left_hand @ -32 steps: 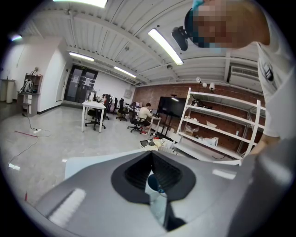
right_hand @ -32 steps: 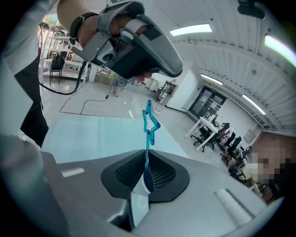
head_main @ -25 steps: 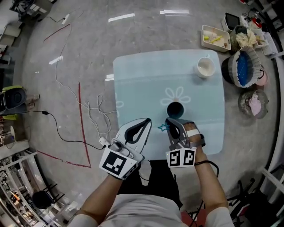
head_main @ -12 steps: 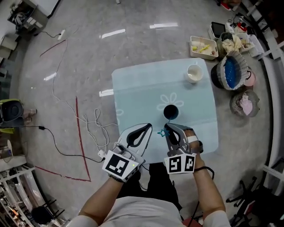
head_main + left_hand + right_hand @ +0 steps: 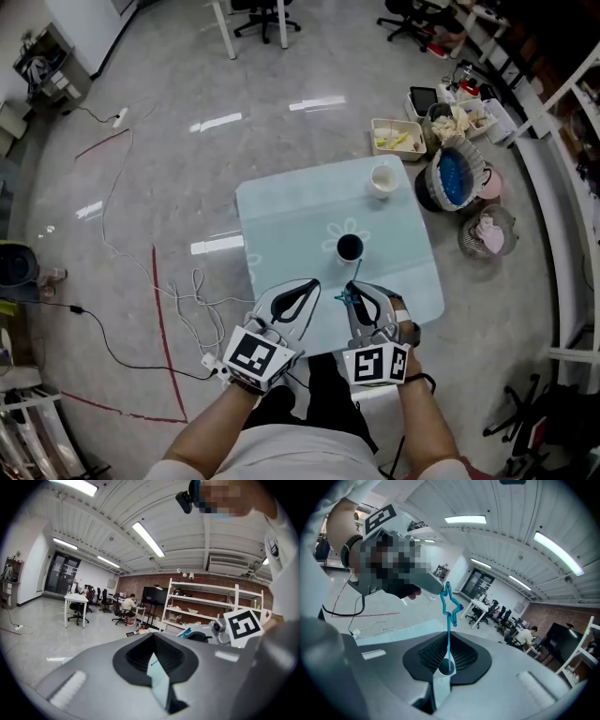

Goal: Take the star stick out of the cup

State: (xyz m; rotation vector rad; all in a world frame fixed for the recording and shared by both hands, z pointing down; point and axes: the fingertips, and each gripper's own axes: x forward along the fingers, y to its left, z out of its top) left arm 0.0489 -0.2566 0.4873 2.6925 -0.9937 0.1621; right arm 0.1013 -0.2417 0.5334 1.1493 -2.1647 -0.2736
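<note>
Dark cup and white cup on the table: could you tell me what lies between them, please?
Nothing: in the head view only bare pale-blue table top, with a printed flower petal, lies between the dark cup and the white cup.

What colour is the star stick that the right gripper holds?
The star stick is bright blue; the right gripper view shows it best.

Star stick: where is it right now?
In the right gripper view, the star stick is clamped in the right gripper, star outward. In the head view it sits just nearer than the cup.
</note>
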